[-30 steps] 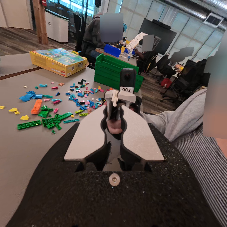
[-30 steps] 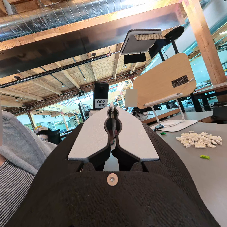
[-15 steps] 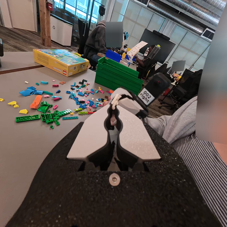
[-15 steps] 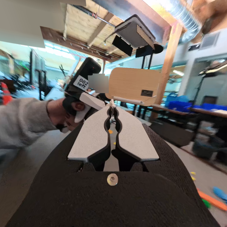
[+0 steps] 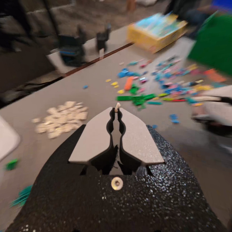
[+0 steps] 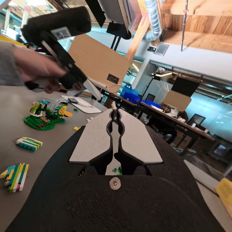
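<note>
Your left gripper (image 5: pixel 117 110) has its fingers nearly together, pinching a small cream piece (image 5: pixel 117 106) that sticks out past the tips; view is motion-blurred. It hangs above the grey tabletop (image 5: pixel 77 95), near a pile of white bricks (image 5: pixel 60 119), with loose coloured bricks (image 5: pixel 163 81) toward the far right and a yellow box (image 5: pixel 154 33) at the far edge. Your right gripper (image 6: pixel 114 111) also has narrow fingers, clamped on a small white piece (image 6: pixel 114 106). A green brick model (image 6: pixel 44 118) stands well apart on the tabletop.
</note>
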`<state>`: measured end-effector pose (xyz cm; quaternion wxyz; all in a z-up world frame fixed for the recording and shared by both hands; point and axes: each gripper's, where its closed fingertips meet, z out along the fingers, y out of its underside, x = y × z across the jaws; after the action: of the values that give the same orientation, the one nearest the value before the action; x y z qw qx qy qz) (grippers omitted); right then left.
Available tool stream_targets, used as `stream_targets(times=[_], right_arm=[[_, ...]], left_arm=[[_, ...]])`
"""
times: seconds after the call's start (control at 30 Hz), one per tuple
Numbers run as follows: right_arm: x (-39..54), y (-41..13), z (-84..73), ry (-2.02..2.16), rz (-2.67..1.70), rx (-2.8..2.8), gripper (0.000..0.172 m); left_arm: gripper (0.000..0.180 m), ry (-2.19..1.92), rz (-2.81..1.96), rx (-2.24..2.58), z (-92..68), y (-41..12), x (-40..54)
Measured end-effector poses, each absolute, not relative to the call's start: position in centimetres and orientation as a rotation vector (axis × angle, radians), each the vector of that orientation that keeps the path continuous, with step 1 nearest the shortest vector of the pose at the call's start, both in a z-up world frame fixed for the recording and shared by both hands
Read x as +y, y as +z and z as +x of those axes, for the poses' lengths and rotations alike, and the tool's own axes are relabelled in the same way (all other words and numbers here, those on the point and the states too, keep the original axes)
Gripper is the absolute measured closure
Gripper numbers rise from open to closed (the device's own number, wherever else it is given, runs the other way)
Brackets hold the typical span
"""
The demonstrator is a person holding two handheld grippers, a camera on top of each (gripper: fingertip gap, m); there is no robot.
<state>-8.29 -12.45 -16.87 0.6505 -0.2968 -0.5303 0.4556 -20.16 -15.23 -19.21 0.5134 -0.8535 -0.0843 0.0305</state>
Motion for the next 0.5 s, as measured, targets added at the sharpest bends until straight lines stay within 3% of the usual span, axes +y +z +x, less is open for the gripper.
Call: stream_targets(times=[0.27, 0.4, 0.5], right_arm=[[-11.1, -19.6, -9.9, 1.051, -0.822, -1.244, 0.169], [-11.5, -20.4, -10.3, 1.04, -0.826, -1.28, 0.169], [-11.8, -20.4, -10.3, 1.031, -0.818, -1.29, 0.169]], left_arm=[[0.176, 0.596, -2.706, -0.162, -34.5, -26.9, -14.7], [0.176, 0.427, -2.778, -0.307, -35.7, -29.7, -14.7], [0.163, 0.355, -2.78, -0.356, -35.7, -31.0, -14.7]])
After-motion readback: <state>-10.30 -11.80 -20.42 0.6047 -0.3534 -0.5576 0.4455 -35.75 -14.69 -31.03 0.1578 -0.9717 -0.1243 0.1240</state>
